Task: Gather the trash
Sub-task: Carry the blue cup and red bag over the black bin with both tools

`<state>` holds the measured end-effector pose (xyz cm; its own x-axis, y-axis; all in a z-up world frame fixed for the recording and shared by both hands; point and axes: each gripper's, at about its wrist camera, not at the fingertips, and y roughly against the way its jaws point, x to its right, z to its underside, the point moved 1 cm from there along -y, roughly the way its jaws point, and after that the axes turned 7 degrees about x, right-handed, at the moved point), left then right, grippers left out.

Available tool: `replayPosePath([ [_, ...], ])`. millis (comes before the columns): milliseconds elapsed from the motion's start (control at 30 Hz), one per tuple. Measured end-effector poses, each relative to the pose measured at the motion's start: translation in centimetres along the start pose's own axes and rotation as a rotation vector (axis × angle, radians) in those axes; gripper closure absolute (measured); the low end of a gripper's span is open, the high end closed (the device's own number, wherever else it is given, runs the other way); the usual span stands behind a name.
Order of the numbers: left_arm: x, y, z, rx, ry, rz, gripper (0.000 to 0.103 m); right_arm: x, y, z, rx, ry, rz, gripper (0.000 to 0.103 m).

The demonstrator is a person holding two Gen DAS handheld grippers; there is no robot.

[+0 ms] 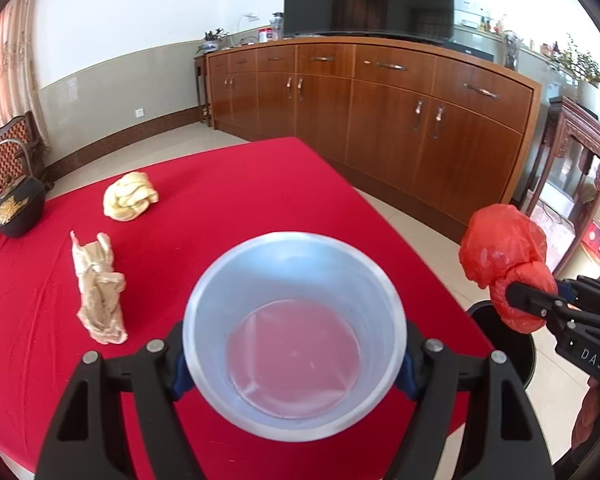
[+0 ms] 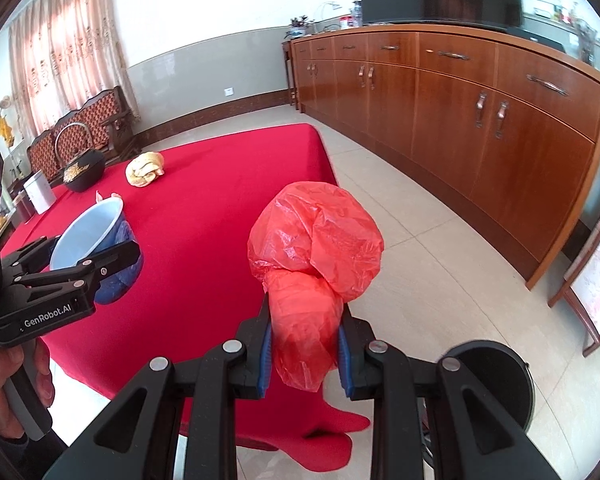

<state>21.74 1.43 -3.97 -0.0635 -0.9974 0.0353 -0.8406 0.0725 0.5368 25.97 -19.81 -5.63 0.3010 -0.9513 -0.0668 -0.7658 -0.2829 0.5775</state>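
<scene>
Filling the far side of the room, a long brown wooden sideboard (image 2: 480, 92) runs along the wall, with a wide strip of bare tiled floor (image 2: 440, 248) between it and the table. Red-clothed table (image 1: 228, 208) takes up the middle; its far corner and right edge are clear in both views, cloth draping over the near corner. Round black bin (image 1: 528, 354) stands on the floor just off the table's right edge, partly hidden by the grippers. Black iron teapot (image 1: 18, 210) sits at the far left edge. Pale blue plastic cup (image 1: 296, 332), empty, is clamped between the left gripper (image 1: 296, 364) jaws, lifted over the near right part of the table. Crumpled red plastic bag (image 2: 316, 256) is pinched at its neck by the right gripper (image 2: 304, 348), held up past the table's right edge, near the bin. Crumpled beige paper wrapper (image 1: 98, 292) and wadded yellow paper ball (image 1: 130, 196) lie on the cloth left of the cup, apart from each other.
</scene>
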Motion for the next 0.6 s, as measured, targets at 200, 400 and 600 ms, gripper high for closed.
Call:
replayPosePath([
  [200,2.9,0.0,-0.3,0.008,-0.029,0.042,0.027,3.4,2.6,1.0,0.01,-0.036,0.057,0.075],
  [400,6.5,-0.4,-0.2,0.001,-0.068,0.103,0.027,7.1,5.0,2.6,0.011,-0.073,0.117,0.075],
  [600,10.6,-1.0,0.0,-0.01,-0.111,0.168,0.027,10.6,6.9,4.5,-0.001,-0.109,0.171,0.075],
])
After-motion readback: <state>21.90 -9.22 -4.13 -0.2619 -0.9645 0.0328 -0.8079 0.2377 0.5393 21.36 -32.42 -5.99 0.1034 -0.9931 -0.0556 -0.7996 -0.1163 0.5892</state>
